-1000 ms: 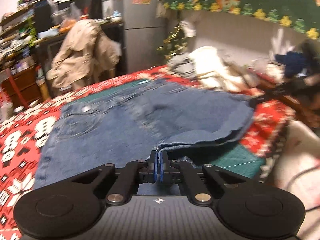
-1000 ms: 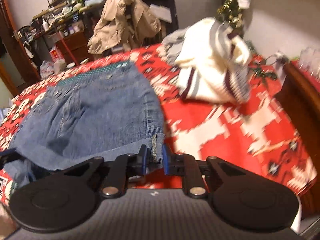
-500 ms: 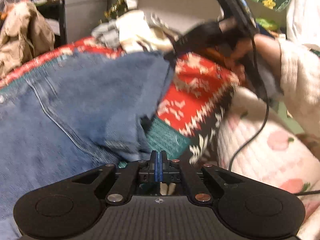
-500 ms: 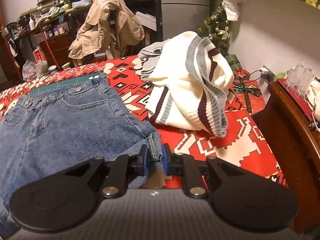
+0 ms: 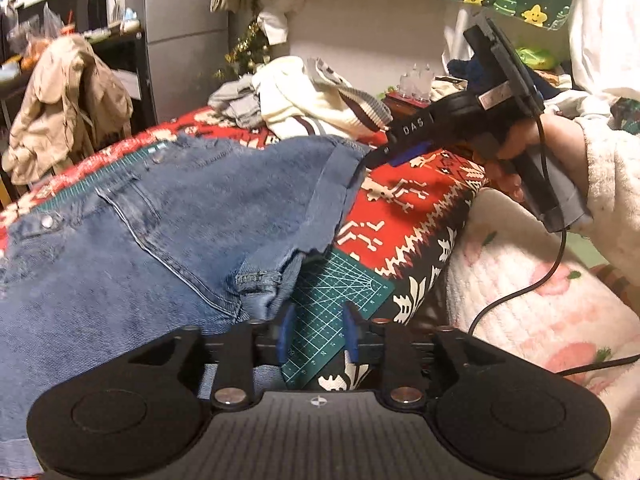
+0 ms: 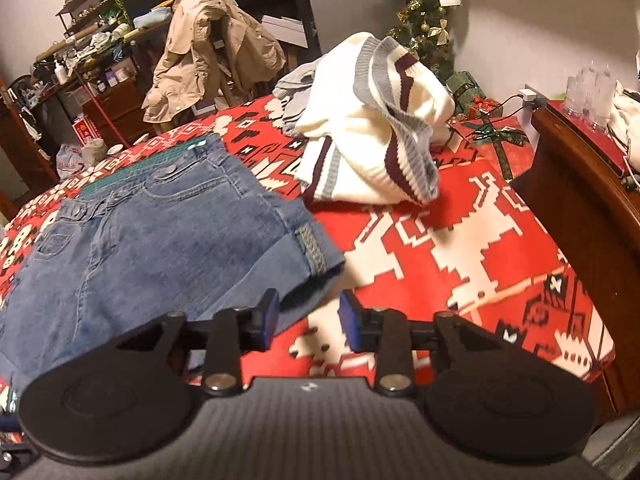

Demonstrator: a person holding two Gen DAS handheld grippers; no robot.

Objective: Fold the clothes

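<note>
— Any writing? Grippers?
— "DAS" on the right gripper [image 5: 380, 156]; cutting mat [image 5: 340, 300] numbers unreadable. Both jaws just parted, gripping nothing.
— Denim shorts [image 6: 160, 240]?
— Just left of the left gripper [image 5: 316, 336], hem beside the right's tips; lower edge cut off.

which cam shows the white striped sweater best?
Right wrist view: the white striped sweater sits unobstructed on the red blanket, with its maroon and grey bands sharp. The left wrist view shows it farther off, partly hidden behind the denim shorts.
</note>
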